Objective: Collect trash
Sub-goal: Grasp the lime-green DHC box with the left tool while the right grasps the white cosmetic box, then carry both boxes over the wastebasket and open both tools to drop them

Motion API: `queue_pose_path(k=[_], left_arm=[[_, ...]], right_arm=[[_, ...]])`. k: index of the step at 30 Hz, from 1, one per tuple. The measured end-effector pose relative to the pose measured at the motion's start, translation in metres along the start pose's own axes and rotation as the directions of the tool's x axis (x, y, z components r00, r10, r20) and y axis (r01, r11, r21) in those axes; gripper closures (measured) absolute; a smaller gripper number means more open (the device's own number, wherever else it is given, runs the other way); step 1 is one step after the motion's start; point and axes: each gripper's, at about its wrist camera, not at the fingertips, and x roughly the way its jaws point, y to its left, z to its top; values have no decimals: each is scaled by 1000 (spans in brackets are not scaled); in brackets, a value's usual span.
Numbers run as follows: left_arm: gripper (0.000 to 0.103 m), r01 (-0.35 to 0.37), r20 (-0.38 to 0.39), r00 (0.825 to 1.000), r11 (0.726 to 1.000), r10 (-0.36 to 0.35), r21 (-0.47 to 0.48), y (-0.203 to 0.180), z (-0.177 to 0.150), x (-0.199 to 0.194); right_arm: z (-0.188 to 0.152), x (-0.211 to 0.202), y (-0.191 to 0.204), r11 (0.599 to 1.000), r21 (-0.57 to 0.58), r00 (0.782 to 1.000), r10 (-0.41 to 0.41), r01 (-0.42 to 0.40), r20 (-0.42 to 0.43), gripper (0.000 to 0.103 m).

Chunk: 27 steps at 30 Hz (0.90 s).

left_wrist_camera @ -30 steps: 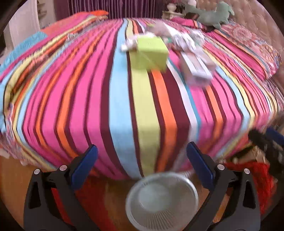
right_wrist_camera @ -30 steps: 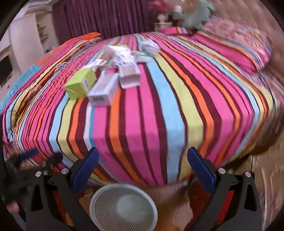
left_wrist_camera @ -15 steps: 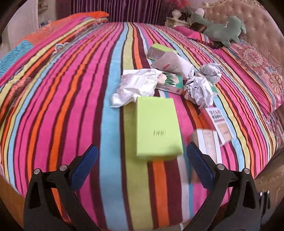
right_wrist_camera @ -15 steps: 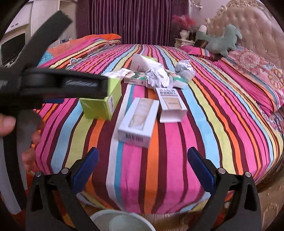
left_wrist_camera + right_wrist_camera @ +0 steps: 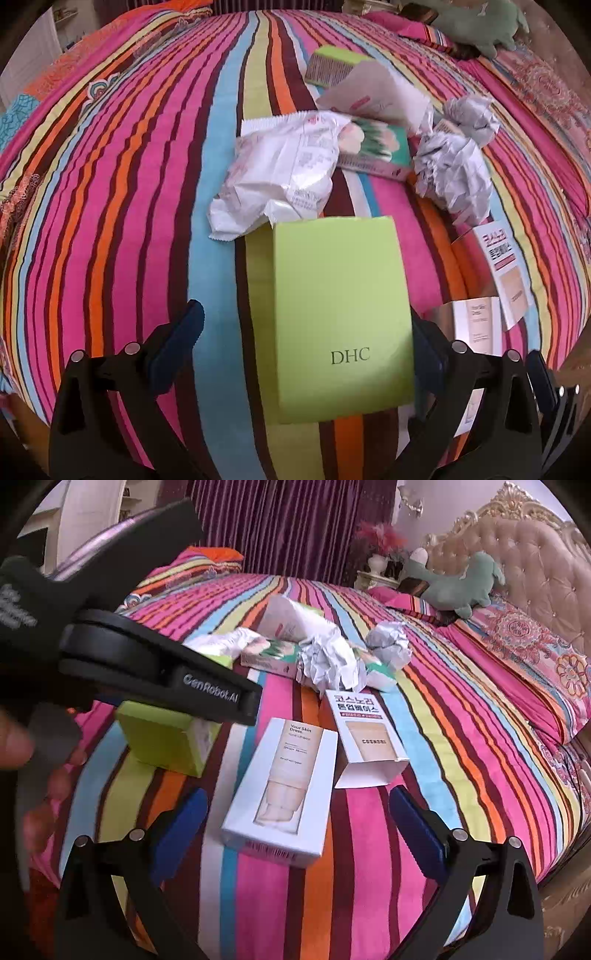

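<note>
I see left gripper point(image 5: 306, 332) open, green DHC box point(image 5: 341, 317) between fingers, untouched. Right gripper point(image 5: 297, 812) open, white box point(image 5: 282, 794) between fingers.

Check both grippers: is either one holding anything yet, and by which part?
Nothing is held. The left gripper is open, jaws either side of the green DHC box, not clamped. The right gripper is open above the white Your Skin Dress box.

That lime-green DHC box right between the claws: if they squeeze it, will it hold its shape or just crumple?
The green DHC box has crisp edges and flat faces, so it probably keeps its shape under a gentle squeeze. As discarded packaging it is likely empty and light, so a hard grip could dent it. Lying flat on the striped bedspread, it should slide rather than roll.
</note>
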Motion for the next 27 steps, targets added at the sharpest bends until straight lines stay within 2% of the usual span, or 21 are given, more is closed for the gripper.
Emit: queue_pose_path(k=[1, 2, 3, 4, 5, 12, 18, 24, 27], left_arm=[[22, 25, -9, 1000, 1000, -26, -4, 0, -1, 2], [36, 51, -19, 998, 999, -51, -13, 0, -2, 5], [46, 54, -24, 998, 998, -54, -17, 1, -3, 6], [46, 33, -19, 999, 999, -33, -17, 0, -4, 7], [46, 30, -16, 999, 999, -31, -16, -1, -5, 7], [46, 47, -3, 999, 998, -47, -33, 4, -12, 1], [46, 66, 34, 997, 997, -65, -50, 12, -29, -23], [46, 93, 85, 993, 993, -87, -69, 19, -56, -60], [46, 121, 102, 988, 990, -114, -69, 21, -83, -84]], right_arm=[[0, 0, 0, 1000, 2, 1000, 1, -1, -3, 24], [0, 3, -1, 1000, 5, 1000, 0, 0, -16, 30], [1, 5, -1, 1000, 5, 1000, -1, 2, -28, 41], [1, 8, -2, 1000, 0, 999, -1, 1, -48, 46], [0, 10, -2, 1000, 1, 998, 12, -12, -60, 56], [0, 0, -13, 993, 56, 990, 111, -106, -84, 57], [-3, -21, -30, 966, 161, 971, 220, -203, -97, 57], [-8, -52, -54, 908, 292, 937, 338, -301, -85, 57], [-16, -69, -64, 879, 334, 916, 390, -340, -95, 57]])
